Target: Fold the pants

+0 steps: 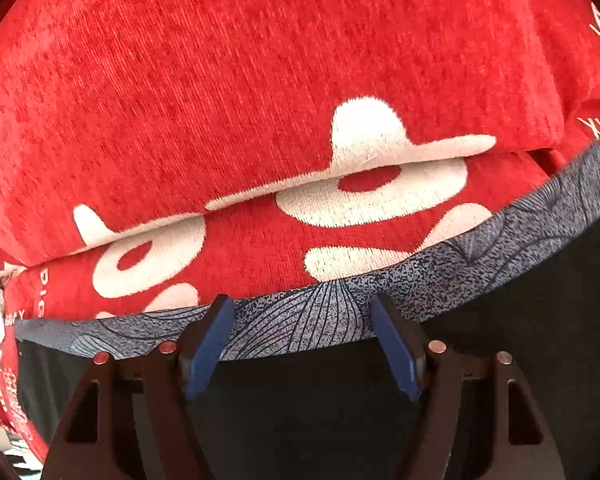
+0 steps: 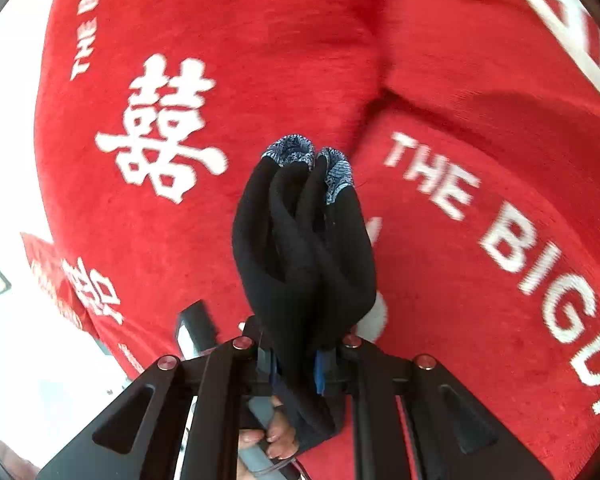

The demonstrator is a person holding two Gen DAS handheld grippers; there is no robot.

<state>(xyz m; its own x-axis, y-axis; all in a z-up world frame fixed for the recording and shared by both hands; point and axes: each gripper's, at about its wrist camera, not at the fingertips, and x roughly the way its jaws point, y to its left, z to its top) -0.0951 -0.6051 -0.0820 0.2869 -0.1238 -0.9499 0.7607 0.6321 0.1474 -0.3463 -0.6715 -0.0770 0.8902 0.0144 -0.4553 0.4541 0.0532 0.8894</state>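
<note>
The right gripper is squeezed tight on a bunch of black pants, held up over a red blanket. The left gripper is wide apart with nothing in it, above the pants' patterned band.

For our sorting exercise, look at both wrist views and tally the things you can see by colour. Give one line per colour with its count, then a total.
Red: 1, the red printed blanket
Black with a blue-grey patterned band: 1, the pants
Black with blue pads: 2, the left tool and the right tool
Total: 4
</note>
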